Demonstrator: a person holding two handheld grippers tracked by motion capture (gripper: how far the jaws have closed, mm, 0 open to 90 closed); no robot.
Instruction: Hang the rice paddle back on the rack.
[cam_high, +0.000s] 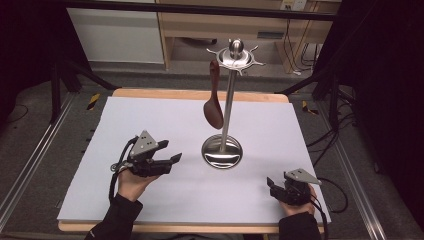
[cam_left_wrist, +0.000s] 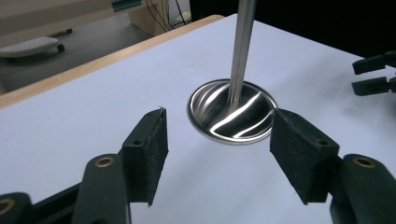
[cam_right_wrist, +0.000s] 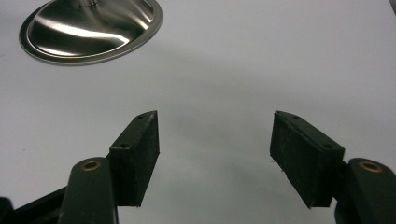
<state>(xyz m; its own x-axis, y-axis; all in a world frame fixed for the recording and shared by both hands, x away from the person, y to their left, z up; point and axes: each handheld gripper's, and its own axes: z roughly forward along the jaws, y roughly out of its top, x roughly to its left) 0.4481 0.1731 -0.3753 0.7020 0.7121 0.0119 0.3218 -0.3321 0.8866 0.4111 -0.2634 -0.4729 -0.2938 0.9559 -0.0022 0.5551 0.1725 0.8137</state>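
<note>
**Spoon on rack, both grippers idle**

Hanging from a top hook of the steel rack (cam_high: 229, 100), left of the pole, bowl down: brown spoon (cam_high: 213, 97), looking like wood, so prob. light, stiff, not fragile, fairly grippy. Best taking hold mid-handle, w/ a lift up to unhook; rack base (cam_left_wrist: 232, 111) looking heavy enough to be staying put, though tall, so watching for side pulls. Left gripper (cam_high: 170, 159) jaws apart, aiming at base. Right gripper (cam_high: 270, 183) jaws apart, resting near the bench (cam_high: 150, 120) front edge. Plenty of open room all round.
</note>
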